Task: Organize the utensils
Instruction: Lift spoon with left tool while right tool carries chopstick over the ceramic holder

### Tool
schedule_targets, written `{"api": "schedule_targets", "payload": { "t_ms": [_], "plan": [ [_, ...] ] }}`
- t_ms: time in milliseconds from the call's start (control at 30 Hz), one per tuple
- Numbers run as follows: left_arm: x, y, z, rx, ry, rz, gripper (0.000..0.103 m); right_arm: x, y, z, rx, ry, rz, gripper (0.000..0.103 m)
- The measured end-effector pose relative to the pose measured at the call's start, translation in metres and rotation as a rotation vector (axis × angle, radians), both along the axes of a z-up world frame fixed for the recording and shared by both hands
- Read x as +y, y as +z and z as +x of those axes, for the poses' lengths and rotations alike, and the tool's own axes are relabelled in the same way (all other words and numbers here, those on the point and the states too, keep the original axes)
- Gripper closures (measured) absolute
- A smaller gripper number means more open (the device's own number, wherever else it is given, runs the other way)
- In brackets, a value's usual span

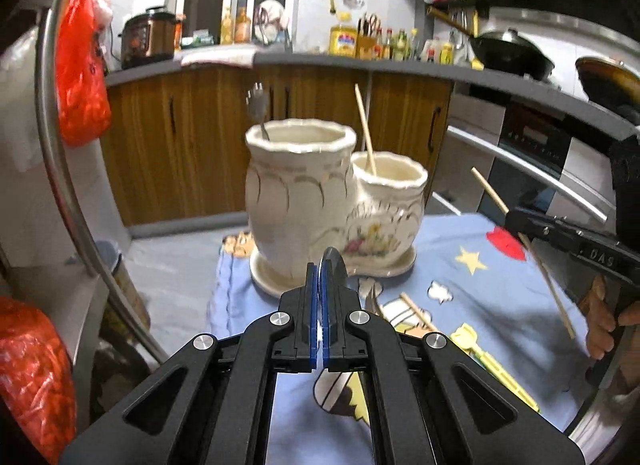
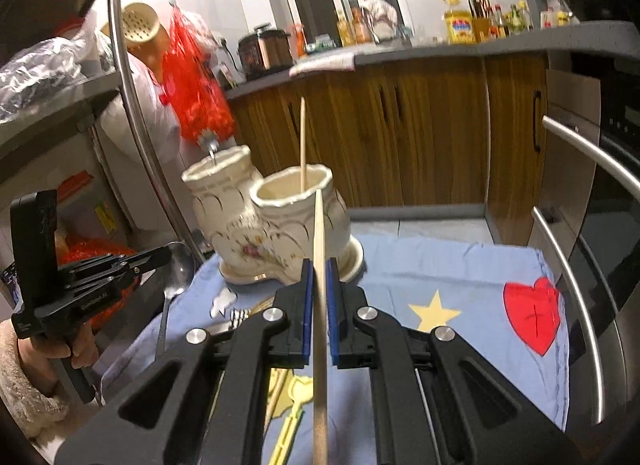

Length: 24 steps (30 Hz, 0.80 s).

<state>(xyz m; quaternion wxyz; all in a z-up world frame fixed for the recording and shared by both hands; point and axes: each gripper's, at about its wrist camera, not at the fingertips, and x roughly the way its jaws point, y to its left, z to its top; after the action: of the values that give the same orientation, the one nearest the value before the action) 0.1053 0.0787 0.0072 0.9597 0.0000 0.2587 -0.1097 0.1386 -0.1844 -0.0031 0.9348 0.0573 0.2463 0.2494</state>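
Note:
A cream ceramic double holder (image 1: 320,201) stands on the blue cloth; it also shows in the right wrist view (image 2: 264,225). Its tall pot holds a fork (image 1: 256,105), its low pot holds one chopstick (image 1: 365,129). My left gripper (image 1: 320,265) is shut on a metal spoon (image 1: 335,265), whose bowl shows in the right wrist view (image 2: 180,265). My right gripper (image 2: 319,265) is shut on a wooden chopstick (image 2: 320,305), held just in front of the low pot (image 2: 294,193); the chopstick also shows in the left wrist view (image 1: 520,241).
A fork (image 1: 370,297) and another chopstick (image 1: 418,311) lie on the blue cartoon cloth (image 1: 500,289) near the holder's base. Kitchen cabinets (image 1: 312,137) stand behind, an oven with steel handles (image 2: 580,265) at right, a rack with red bags (image 1: 80,77) at left.

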Motion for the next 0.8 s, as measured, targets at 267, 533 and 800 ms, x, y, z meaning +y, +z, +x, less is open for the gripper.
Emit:
{"api": "schedule_targets", "payload": {
  "t_ms": [267,533,800],
  "plan": [
    [-0.003,0.027,-0.014,-0.149,-0.005,0.007,0.101,0.004,0.0,0.002,0.004,-0.016,0.037,0.097],
    [0.0,0.045,-0.021,-0.218,-0.004,-0.004,0.101,0.008,0.004,0.002,-0.015,-0.014,0.057,0.097],
    [0.001,0.085,-0.019,-0.29,-0.006,0.024,0.101,0.024,0.042,0.033,-0.066,-0.034,0.102,0.097]
  ]
}}
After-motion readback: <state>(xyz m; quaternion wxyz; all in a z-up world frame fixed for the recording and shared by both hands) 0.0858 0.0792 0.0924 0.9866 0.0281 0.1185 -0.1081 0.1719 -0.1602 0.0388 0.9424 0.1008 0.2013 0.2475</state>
